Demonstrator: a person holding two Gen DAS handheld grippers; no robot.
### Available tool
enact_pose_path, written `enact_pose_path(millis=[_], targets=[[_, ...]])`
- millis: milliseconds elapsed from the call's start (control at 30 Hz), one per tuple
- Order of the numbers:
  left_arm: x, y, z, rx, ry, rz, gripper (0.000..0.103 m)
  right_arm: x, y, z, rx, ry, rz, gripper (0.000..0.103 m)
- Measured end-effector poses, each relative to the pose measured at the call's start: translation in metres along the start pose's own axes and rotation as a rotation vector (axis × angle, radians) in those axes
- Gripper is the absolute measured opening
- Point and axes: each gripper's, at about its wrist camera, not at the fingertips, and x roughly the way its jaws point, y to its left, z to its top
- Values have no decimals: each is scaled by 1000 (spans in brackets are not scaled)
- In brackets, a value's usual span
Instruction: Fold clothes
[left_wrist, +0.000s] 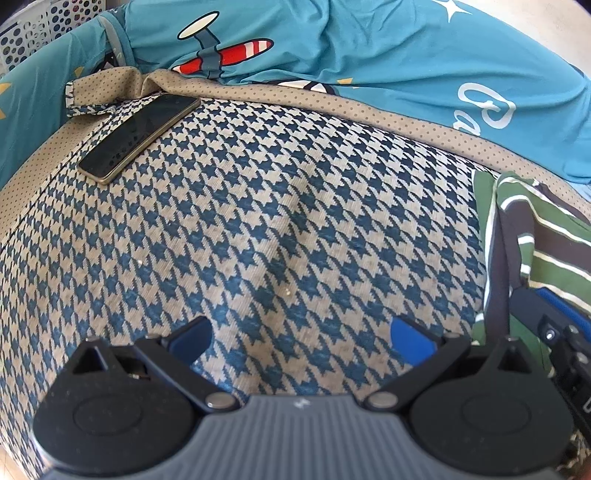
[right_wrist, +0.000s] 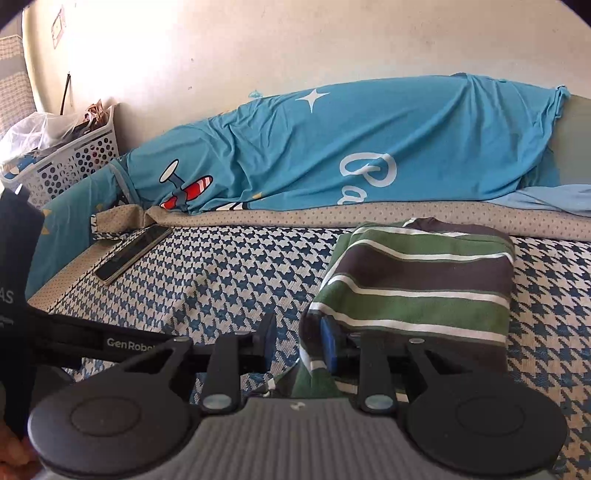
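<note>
Here the striped shirt (right_wrist: 417, 284) lies folded on the houndstooth bed (right_wrist: 229, 266), right of the middle and well apart from the phone (right_wrist: 131, 253) at the far left edge. The right tongs (right_wrist: 299, 341) stand narrowly parted; the shirt's near edge lies between the pads, against the right one, but nothing seems pinched. The left tongs (left_wrist: 301, 338) gape wide over bare bedcover, holding nothing.

The step in hand looks like letting go of the finished fold. To do it well, spread the right pads a little more before backing off, so the hem does not drag and spoil the stack, and draw away low and straight.

Legible writing: "GenRobo", cut off, on the black strap (right_wrist: 92, 341) at the left; a white cursive "Ca" on the blue sheet (right_wrist: 369, 147) behind, the rest hidden.
</note>
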Motion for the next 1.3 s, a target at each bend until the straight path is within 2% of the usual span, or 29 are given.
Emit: enact_pose_path(millis=[267,367,600,933,1067,1300], targets=[[-6,-17,-7,76,-20,-38,103,-41,-25,-5,28,-21,-64,27],[-10,-27,-17,145,-31,-47,103,-52,-32,-13,40,3,-100,27],[-30,-32,-54,265,-36,-140,103,-87,-37,-37,69,11,-140,27],[-52,-33,-105,341,-37,-157,103,-136,-32,-68,90,-6,-173,34],[-60,-34,-121,386,-63,-133,103,-152,-35,-81,115,5,-222,35],[-64,-30,-141,397,-49,-151,103,-180,-49,-118,204,49,-324,36]])
